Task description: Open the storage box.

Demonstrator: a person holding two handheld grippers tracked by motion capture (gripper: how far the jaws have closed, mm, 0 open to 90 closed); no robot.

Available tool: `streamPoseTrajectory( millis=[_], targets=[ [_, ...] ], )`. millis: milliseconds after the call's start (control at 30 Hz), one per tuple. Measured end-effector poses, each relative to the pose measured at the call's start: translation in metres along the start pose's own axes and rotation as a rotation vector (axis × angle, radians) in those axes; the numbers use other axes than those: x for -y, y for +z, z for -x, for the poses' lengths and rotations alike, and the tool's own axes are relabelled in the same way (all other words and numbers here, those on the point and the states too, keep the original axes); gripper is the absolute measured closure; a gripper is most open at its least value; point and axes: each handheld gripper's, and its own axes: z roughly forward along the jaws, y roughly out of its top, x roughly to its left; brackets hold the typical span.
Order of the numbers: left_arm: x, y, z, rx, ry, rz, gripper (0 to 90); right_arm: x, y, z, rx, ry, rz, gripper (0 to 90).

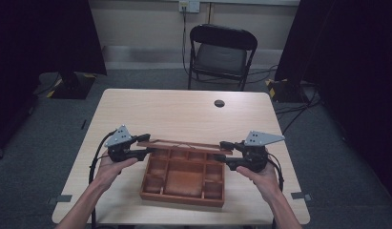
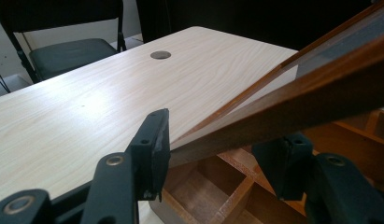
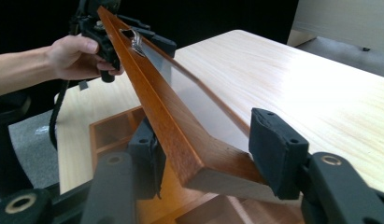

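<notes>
So the person has a claw in each hand, and both are on the lid of a wooden box sitting on the tabletop, near the front edge. The lid is a wooden frame with a clear pane in it, and it's tilted up over the back of the box.

The left claw is at the lid's left end. In the left gripper view its jaws sit on either side of the frame edge, closed down to about the frame's thickness, with the left pad touching the wood. The right claw has the other end. In the right gripper view the corner of the frame sits between the two jaws, pinched on both sides, and the other hand shows at the far end of the lid.

The box is open, with its little compartments showing under the lid. Past the tabletop there's a black folding chair on the grey floor.
</notes>
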Motion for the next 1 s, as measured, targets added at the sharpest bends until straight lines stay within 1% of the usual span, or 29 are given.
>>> streamPoseTrajectory(
  millis=[33,67,100,133,167,200,233,300,333,367,400,467,500,533,567,600,667,733,833,900,933,1000],
  targets=[
    [-0.001,0.001,-0.002,0.007,-0.006,0.002,47.6,0.0,0.001,0.002,0.004,0.004,0.006,47.7],
    [-0.001,0.002,-0.002,0.01,-0.01,0.004,48.3,0.0,0.003,0.008,0.022,0.023,0.007,47.4],
    [-0.002,0.002,-0.003,0.008,-0.006,0.005,48.3,0.0,0.003,0.008,0.022,0.023,0.007,47.1],
    [-0.003,0.003,-0.004,0.013,-0.012,0.008,48.6,0.0,0.004,0.01,0.026,0.029,0.008,46.8],
    [-0.003,0.003,-0.004,0.007,-0.01,0.006,48.9,0.001,0.005,0.014,0.036,0.04,0.006,46.3],
    [-0.004,0.004,-0.005,0.009,-0.02,0.009,49.0,0.002,0.006,0.017,0.039,0.046,0.005,46.4],
    [-0.005,0.005,-0.005,0.005,-0.017,0.007,49.0,0.003,0.007,0.021,0.049,0.054,0.002,46.4],
    [-0.006,0.006,-0.006,0.004,-0.029,0.013,48.8,0.005,0.009,0.026,0.051,0.062,0.0,46.7],
    [-0.006,0.008,-0.008,0.007,-0.043,0.019,48.3,0.006,0.013,0.03,0.064,0.067,-0.007,47.6],
    [-0.006,0.008,-0.008,0.007,-0.043,0.019,48.0,0.006,0.013,0.03,0.064,0.067,-0.007,47.6],
    [-0.005,0.01,-0.009,0.009,-0.054,0.026,48.0,0.007,0.014,0.032,0.062,0.07,-0.004,47.7],
    [-0.004,0.012,-0.01,0.002,-0.066,0.02,48.1,0.01,0.022,0.038,0.072,0.085,-0.009,48.8],
    [-0.004,0.013,-0.011,0.002,-0.071,0.015,48.1,0.01,0.022,0.038,0.072,0.085,-0.009,48.8],
    [-0.002,0.014,-0.013,-0.002,-0.08,0.009,48.6,0.012,0.026,0.04,0.068,0.093,-0.005,49.7],
    [-0.002,0.014,-0.013,-0.002,-0.08,0.009,48.6,0.012,0.026,0.04,0.068,0.093,-0.005,49.7],
    [-0.002,0.015,-0.014,-0.003,-0.09,0.009,48.6,0.012,0.027,0.04,0.07,0.096,-0.003,49.7],
    [-0.001,0.018,-0.015,-0.021,-0.103,0.009,47.7,0.012,0.029,0.042,0.079,0.096,0.009,49.8],
    [-0.001,0.021,-0.016,-0.034,-0.096,-0.004,44.5,0.012,0.029,0.044,0.083,0.096,0.019,50.2],
    [0.0,0.024,-0.017,-0.041,-0.09,-0.015,41.2,0.012,0.03,0.045,0.089,0.101,0.016,50.3],
    [0.001,0.027,-0.018,-0.036,-0.091,-0.022,39.5,0.014,0.03,0.046,0.112,0.106,0.015,50.9],
    [0.0,0.031,-0.018,-0.031,-0.081,-0.041,39.1,0.015,0.031,0.049,0.109,0.114,0.017,50.9],
    [-0.001,0.033,-0.018,-0.027,-0.079,-0.036,39.3,0.015,0.031,0.05,0.108,0.117,0.016,50.6]
  ],
)
